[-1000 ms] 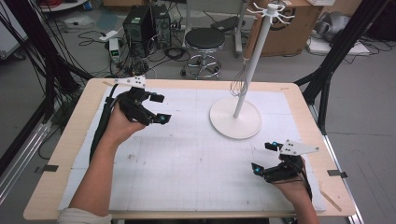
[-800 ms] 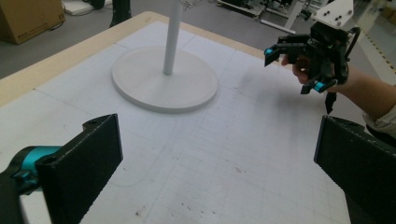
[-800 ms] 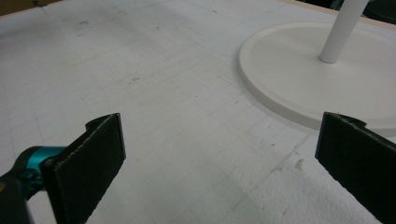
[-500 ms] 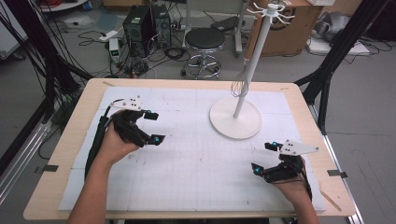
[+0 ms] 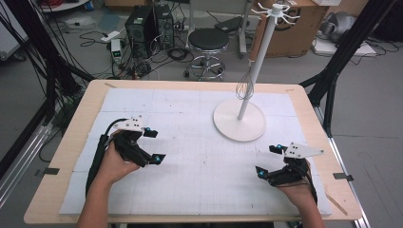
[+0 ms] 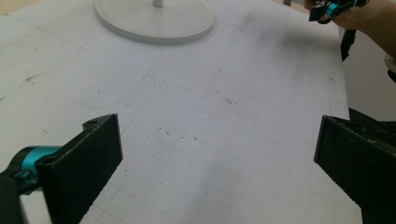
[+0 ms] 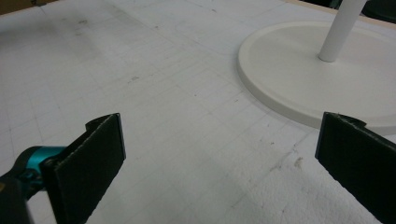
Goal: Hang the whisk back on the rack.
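A white stand [image 5: 239,124] with a round base and a tall pole rises at the back right of the white gridded mat [image 5: 190,180]. A wire whisk [image 5: 244,87] hangs beside the pole from the hooks at its top. My left gripper [image 5: 153,145] rests low over the mat's left side, open, nothing between its jaws. My right gripper [image 5: 269,160] sits at the front right, open and empty too. The left gripper view looks across bare mat toward the stand's base [image 6: 154,21] and the other hand [image 6: 359,14]. In the right gripper view the base [image 7: 317,74] lies close ahead.
The mat covers a wooden table [image 5: 62,152] whose edges show all around. Behind the table stand a round stool [image 5: 208,42], computer boxes [image 5: 147,23] with cables on the floor, and a cardboard box [image 5: 304,28]. Black frame legs [image 5: 332,71] flank both sides.
My left gripper has drawn back from the far left of the mat toward the front and lower. The right gripper has stayed put.
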`<state>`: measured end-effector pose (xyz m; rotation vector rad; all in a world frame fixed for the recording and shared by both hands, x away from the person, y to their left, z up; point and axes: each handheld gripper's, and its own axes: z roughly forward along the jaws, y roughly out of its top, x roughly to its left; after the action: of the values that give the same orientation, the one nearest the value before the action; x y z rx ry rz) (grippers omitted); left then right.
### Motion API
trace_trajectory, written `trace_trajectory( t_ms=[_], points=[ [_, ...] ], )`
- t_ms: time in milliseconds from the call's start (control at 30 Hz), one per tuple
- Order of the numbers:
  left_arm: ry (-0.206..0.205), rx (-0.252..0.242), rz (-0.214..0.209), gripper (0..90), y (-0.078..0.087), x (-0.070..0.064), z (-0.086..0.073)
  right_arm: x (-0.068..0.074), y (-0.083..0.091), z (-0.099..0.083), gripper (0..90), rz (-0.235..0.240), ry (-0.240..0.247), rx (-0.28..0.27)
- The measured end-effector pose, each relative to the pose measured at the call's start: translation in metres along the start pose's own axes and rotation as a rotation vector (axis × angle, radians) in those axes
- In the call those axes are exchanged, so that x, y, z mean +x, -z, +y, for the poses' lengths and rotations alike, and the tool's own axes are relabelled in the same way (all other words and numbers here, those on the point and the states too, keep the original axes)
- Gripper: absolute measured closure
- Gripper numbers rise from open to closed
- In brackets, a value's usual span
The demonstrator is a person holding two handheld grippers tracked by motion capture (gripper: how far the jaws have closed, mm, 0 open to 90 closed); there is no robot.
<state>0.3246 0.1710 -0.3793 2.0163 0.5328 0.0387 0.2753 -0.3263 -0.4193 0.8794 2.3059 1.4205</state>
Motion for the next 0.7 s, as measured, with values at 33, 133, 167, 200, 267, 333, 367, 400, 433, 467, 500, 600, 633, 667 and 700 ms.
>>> trace_trajectory(
  t_ms=[33,133,167,200,267,333,367,400,433,467,500,600,633,667,700],
  points=[
    [0.003,0.000,0.001,1.6,0.000,-0.001,0.000,0.000,0.000,0.000,0.4,0.001,0.001,-0.001],
    [0.001,0.001,-0.002,1.6,0.000,-0.001,-0.002,0.000,0.000,-0.001,0.4,-0.001,0.001,0.001],
    [0.008,-0.004,-0.006,1.6,0.000,-0.001,-0.003,0.000,0.001,-0.002,0.4,-0.001,0.001,0.000],
    [0.007,-0.001,-0.003,1.6,0.000,-0.001,-0.004,0.000,0.001,-0.002,0.4,0.001,-0.003,0.001],
    [0.013,0.003,0.000,1.6,-0.001,0.000,-0.005,0.000,0.001,-0.003,0.4,-0.001,-0.005,0.003],
    [0.016,0.007,0.004,1.6,-0.001,0.001,-0.007,-0.001,0.001,-0.003,0.4,-0.002,-0.004,0.001],
    [0.014,0.010,0.000,1.6,-0.002,0.001,-0.007,-0.001,0.002,-0.003,0.4,-0.002,-0.004,0.001],
    [0.017,0.009,0.000,1.6,-0.002,0.001,-0.008,-0.001,0.002,-0.003,0.4,-0.002,-0.005,0.001],
    [0.020,0.006,-0.001,1.6,-0.002,0.001,-0.008,-0.001,0.002,-0.003,0.4,-0.003,-0.005,0.001],
    [0.021,0.007,-0.001,1.6,-0.002,0.001,-0.008,-0.001,0.002,-0.003,0.4,-0.003,-0.005,0.001],
    [0.021,0.004,-0.003,1.6,-0.002,0.001,-0.009,-0.001,0.001,-0.003,0.4,-0.004,-0.005,0.002],
    [0.025,0.009,-0.004,1.6,-0.002,0.001,-0.010,-0.001,0.001,-0.003,0.4,-0.003,-0.005,0.002],
    [0.026,0.009,-0.003,1.6,-0.003,0.001,-0.011,-0.001,0.001,-0.003,0.4,-0.004,-0.003,0.003],
    [0.026,0.012,-0.002,1.6,-0.003,0.001,-0.011,-0.001,0.000,-0.003,0.4,-0.003,-0.005,0.005],
    [0.030,0.011,-0.004,1.6,-0.003,0.001,-0.012,-0.001,0.000,-0.003,0.4,-0.003,-0.003,0.006]
  ],
)
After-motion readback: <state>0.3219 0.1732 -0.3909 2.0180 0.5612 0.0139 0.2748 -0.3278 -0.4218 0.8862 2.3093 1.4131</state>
